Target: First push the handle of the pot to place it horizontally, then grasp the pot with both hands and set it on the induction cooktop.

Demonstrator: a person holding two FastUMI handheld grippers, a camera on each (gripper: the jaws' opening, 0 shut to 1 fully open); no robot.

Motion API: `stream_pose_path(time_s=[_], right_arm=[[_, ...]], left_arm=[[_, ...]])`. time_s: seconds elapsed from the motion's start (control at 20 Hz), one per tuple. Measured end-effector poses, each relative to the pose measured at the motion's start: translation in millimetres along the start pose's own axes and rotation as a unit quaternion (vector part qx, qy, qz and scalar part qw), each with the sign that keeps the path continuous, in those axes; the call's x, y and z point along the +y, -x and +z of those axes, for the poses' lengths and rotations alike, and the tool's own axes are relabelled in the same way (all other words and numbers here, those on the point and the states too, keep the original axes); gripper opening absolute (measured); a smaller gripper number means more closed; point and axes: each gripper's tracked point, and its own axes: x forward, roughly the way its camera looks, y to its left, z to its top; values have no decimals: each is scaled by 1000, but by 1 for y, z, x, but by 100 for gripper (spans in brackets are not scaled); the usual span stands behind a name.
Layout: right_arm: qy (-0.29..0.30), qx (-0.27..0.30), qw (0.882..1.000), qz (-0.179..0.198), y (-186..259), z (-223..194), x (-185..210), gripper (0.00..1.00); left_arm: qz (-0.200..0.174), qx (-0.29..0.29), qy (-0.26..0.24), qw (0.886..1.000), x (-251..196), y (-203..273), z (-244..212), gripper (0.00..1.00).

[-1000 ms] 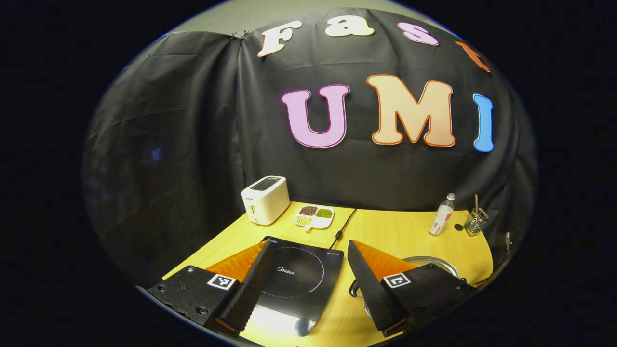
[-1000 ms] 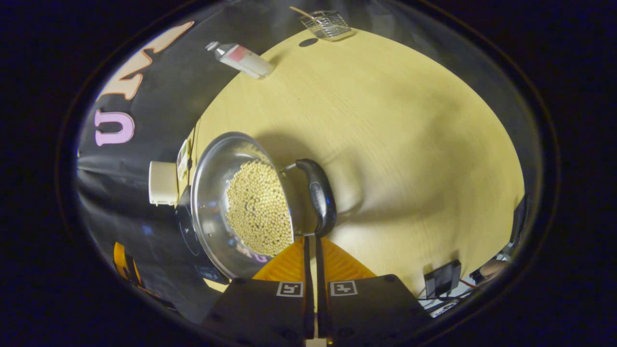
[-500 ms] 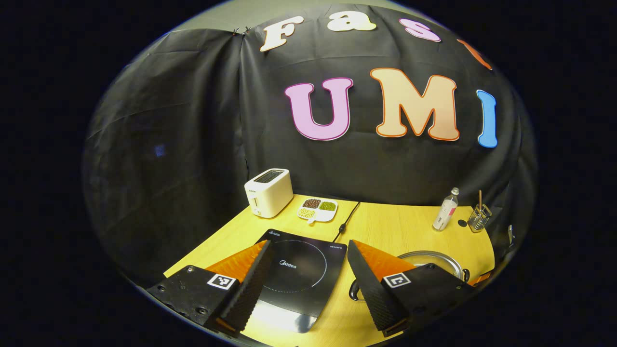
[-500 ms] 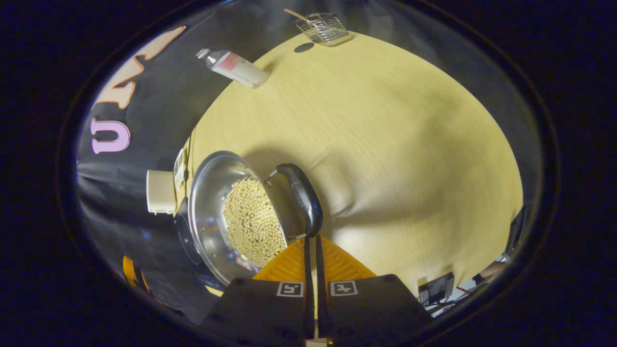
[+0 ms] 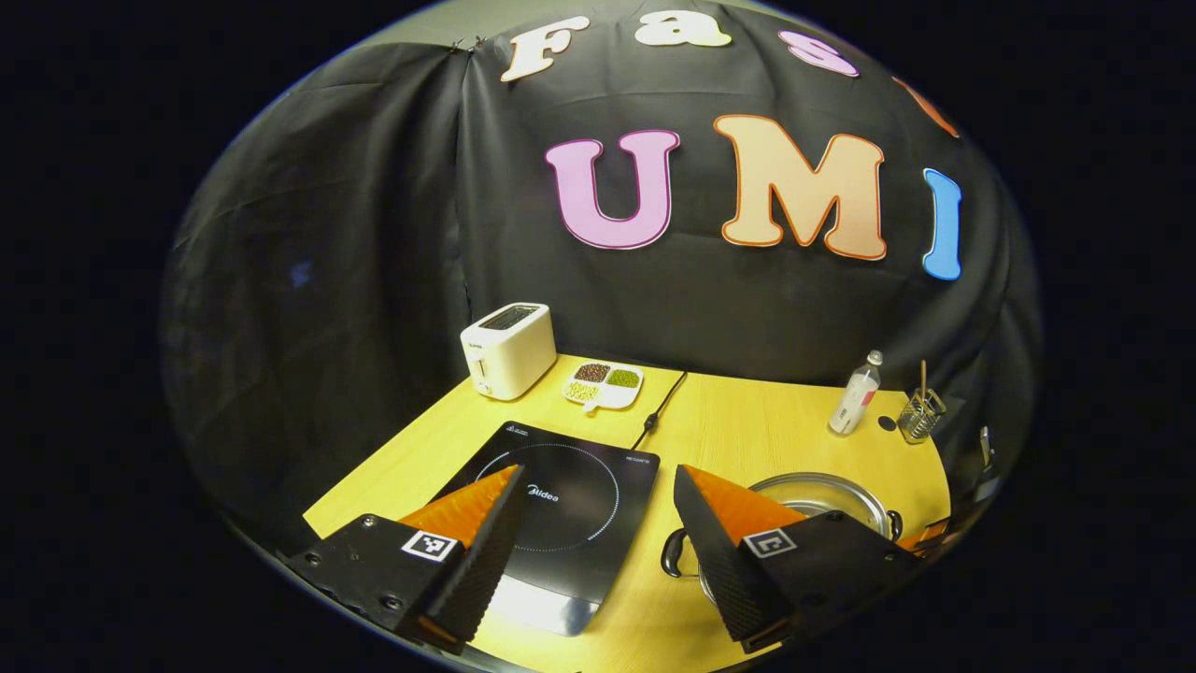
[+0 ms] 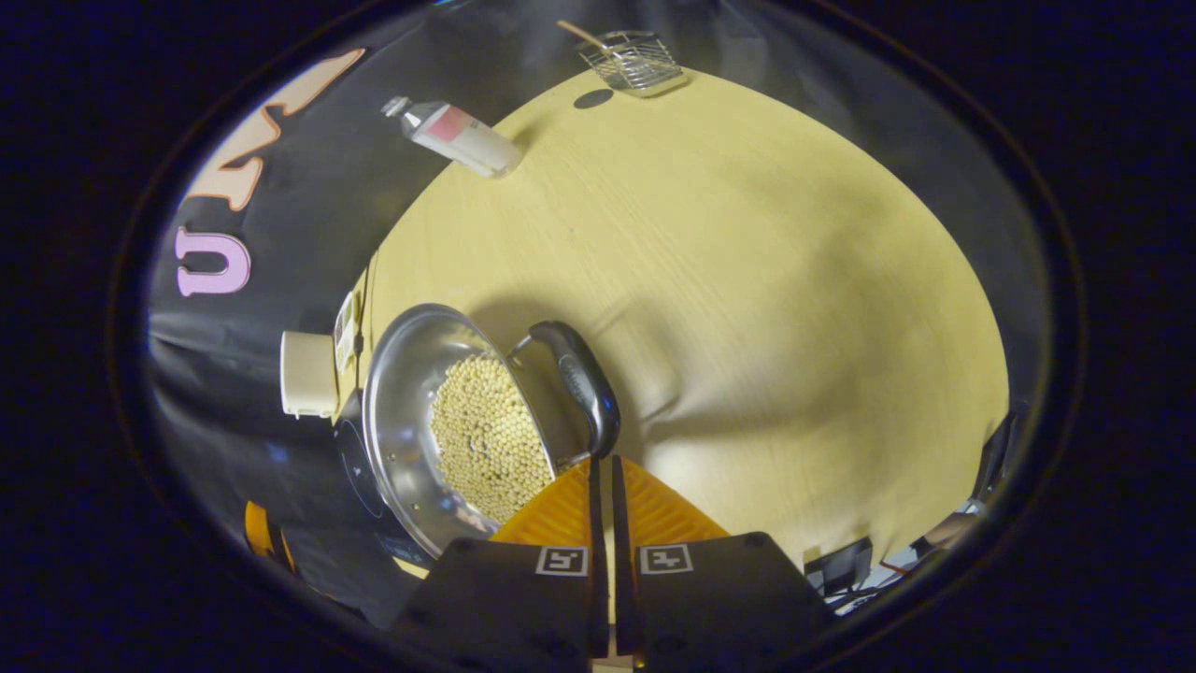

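The shiny round steel pot (image 6: pixel 425 416), loaded with pale yellow beans (image 6: pixel 488 437), looks heavy, rigid and slick-walled, so the surest holds are its two black loop handles, the near one (image 6: pixel 584 385) and the far one (image 5: pixel 675 551). It sits on the yellow wooden table (image 6: pixel 747 280), just beside the black glass induction cooktop (image 5: pixel 561 505). The right gripper (image 6: pixel 604 467), fingers pressed together, points its tips at the near handle's end, while the left gripper (image 5: pixel 598 523) hangs spread wide, empty, above the cooktop's edge with the pot at its right finger.

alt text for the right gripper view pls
The right gripper, fingers closed together, points at the black handle of a steel pot of pale beans on a yellow table. A bottle and wire basket stand at the far edge.
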Motion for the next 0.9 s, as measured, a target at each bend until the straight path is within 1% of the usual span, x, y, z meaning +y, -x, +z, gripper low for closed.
stream_pose_path(time_s=[0.1,0.15,0.2,0.25,0.35,0.4,0.45,0.5,0.55,0.6,0.65,0.75,0.8,0.85,0.9], right_arm=[[1,4,1000,4,6,-3,-2,5],[5,1,1000,1,6,-2,-5,12],[10,0,1000,-2,7,-2,-10,24],[16,0,1000,-14,10,-1,-19,34],[26,-3,1000,-18,16,-1,-28,71],[27,-2,1000,-14,19,-2,-29,89],[28,-1,1000,-8,20,-2,-27,100],[31,-2,1000,-2,24,-2,-26,100],[38,-3,999,6,27,-2,-25,94],[51,-6,999,11,30,-1,-22,94],[71,-8,997,12,33,0,-21,100],[110,-15,994,13,38,5,-17,100],[121,-15,992,20,42,7,-11,94],[125,-13,992,29,45,10,-4,94],[127,-13,991,39,47,13,5,100]], left_arm=[[-3,5,1,1000,-2,-1,-2,95],[-5,8,3,1000,-3,-2,-4,96],[-7,11,6,1000,-5,-3,-6,95],[-10,15,12,1000,-6,-4,-8,95],[-19,29,27,999,-12,-4,-17,95],[-31,37,34,998,-19,-3,-21,96],[-40,47,39,997,-24,-2,-27,96],[-51,57,40,996,-28,-2,-32,95],[-62,67,40,995,-32,-2,-38,95],[-72,80,39,993,-36,-2,-44,95],[-80,95,40,991,-41,-2,-53,96],[-96,124,45,987,-50,-3,-66,97],[-104,137,47,984,-55,-5,-71,96],[-110,148,46,982,-58,-7,-76,96],[-116,157,43,980,-61,-10,-80,96]])
